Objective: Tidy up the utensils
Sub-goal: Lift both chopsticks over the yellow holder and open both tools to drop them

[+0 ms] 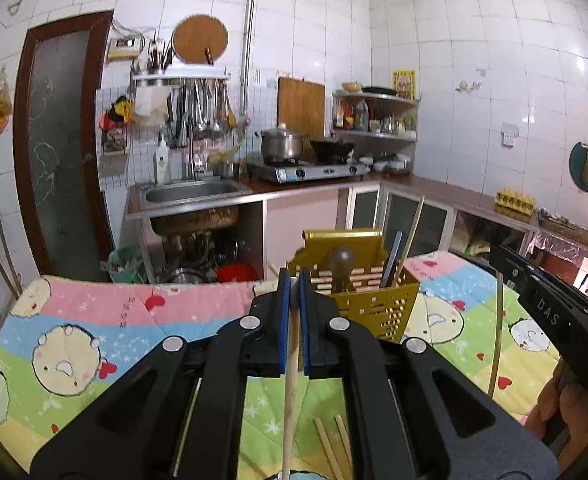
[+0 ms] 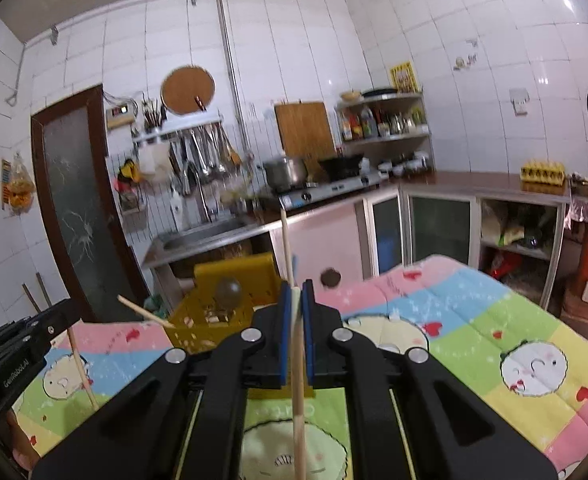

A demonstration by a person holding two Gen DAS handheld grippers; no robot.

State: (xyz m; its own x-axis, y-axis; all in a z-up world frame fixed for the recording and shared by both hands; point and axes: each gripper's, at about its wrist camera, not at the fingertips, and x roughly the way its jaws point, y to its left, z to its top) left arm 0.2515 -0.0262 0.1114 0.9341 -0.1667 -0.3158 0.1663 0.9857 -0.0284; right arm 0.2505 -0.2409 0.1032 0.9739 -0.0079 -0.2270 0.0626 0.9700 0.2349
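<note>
Nearest, in the left wrist view: left gripper (image 1: 294,280) closed to a narrow slit on a pale wooden chopstick (image 1: 290,392), pinched partway along, the long free end hanging down toward 6 o'clock. Two loose chopsticks (image 1: 331,448) lying on the cartoon-print cloth (image 1: 74,344) at about 5 o'clock, just beside the gripper body. In the right wrist view: right gripper (image 2: 296,292) likewise nearly closed on a second chopstick (image 2: 298,408), gripped near mid-length, one end rising toward 12 o'clock past the fingertips, the other trailing to 6 o'clock. Judged light, stiff and smooth, so prone to pivot or slip between flat pads; a hold near the middle likely steadiest, with the stick kept upright for dropping in. Farther on, at 12 to 1 o'clock of the left gripper: yellow perforated holder (image 1: 377,308) standing on the cloth-covered table, already carrying upright chopsticks, a blue-handled piece (image 1: 389,260) and something with a round dark knob (image 1: 339,258), its kind unclear. Holder probably light too, apt to tip if knocked at the rim. Beyond, well apart: sink (image 1: 190,192) and stove (image 1: 305,168) along the far wall.
</note>
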